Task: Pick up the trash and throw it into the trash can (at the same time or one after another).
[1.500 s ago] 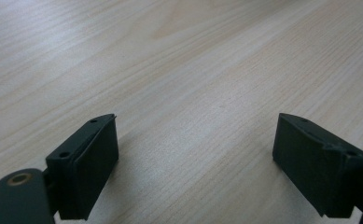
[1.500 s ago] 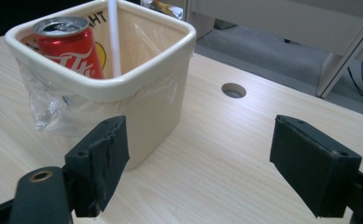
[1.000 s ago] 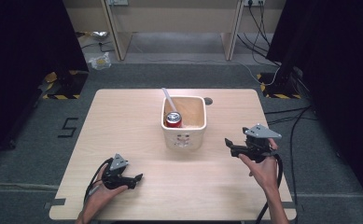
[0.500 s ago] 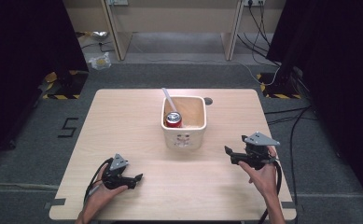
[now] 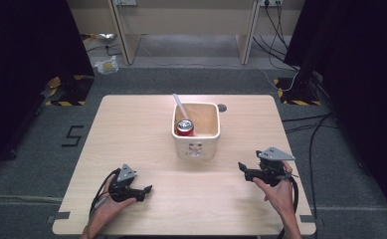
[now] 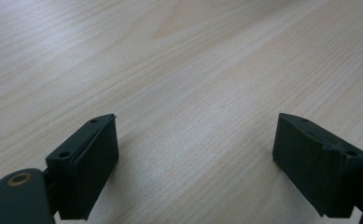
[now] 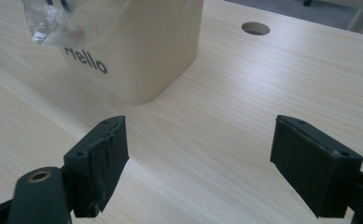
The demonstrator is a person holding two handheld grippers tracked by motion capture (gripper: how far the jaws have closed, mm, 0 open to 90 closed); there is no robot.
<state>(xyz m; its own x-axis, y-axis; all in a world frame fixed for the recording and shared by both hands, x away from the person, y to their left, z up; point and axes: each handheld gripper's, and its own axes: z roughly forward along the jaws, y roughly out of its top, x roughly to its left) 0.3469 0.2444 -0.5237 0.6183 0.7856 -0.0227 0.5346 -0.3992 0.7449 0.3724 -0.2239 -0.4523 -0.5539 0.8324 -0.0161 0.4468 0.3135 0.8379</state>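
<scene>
One item under inspection: cream square plastic tub with rounded corners, nearest the right gripper.

Handling, as a judgement:
- Likely light and stiff, with smooth, somewhat slippery walls.
- Too wide for a grasp across the whole body, to judge from the right gripper view.
- Best taken by pinching one wall at the rim, one jaw inside and one outside.
- Near wall or right-hand wall preferred, clear of the contents.
- Liable to tilt if lifted by one wall, since the load sits at the left rear.

Appearance:
- Open top, pale matt sides, slightly tapered towards the base.
- Black lettering on the wall seen in the right gripper view.
- Small dark marks on the near face in the high view.
- Crinkled clear film at the upper edge; attachment cannot be told.

Contents: red drinks can with silver top, upright in the left rear corner. Also a white long-handled utensil, leaning out over the rear rim.

Position: upright on the light wooden table, slightly behind centre, just beside the round cable hole.

Right gripper: to the right of the tub and nearer the person, apart from it, pointed towards it. Jaws wide apart and holding nothing.

Left gripper: near the front left, well apart from the tub, low over bare wood. Jaws spread wide, nothing between them.
</scene>
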